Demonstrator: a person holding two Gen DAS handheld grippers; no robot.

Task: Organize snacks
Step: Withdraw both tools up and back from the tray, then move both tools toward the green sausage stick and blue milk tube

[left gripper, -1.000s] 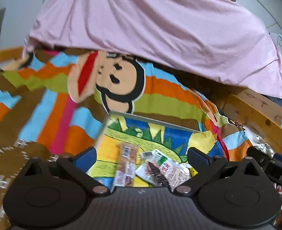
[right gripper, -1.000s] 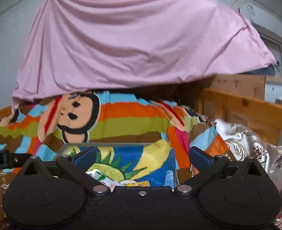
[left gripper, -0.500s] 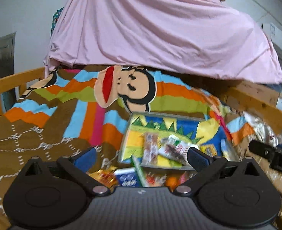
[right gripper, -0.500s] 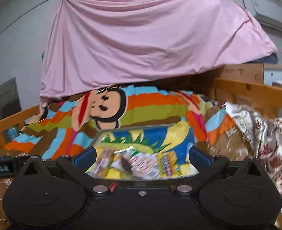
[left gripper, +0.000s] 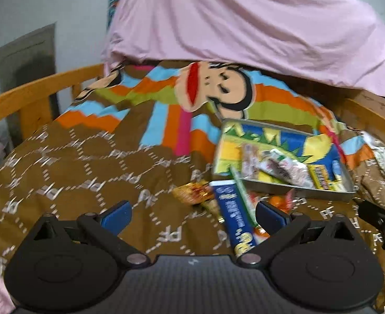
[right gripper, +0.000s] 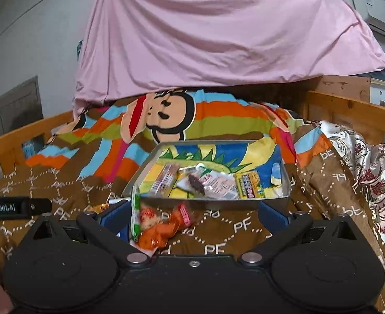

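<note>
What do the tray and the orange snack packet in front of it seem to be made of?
The tray looks like thin metal: grey, dull walls with a straight folded rim and a printed, colourful inside. Painted plastic cannot be ruled out. The orange snack packet seems to be glossy plastic film: it is crinkled, twisted in the middle and catches bright highlights.

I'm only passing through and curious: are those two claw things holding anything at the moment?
Left gripper: open, holding nothing.
Right gripper: open, holding nothing; orange snack packet lies loose on the blanket between its fingers.
</note>
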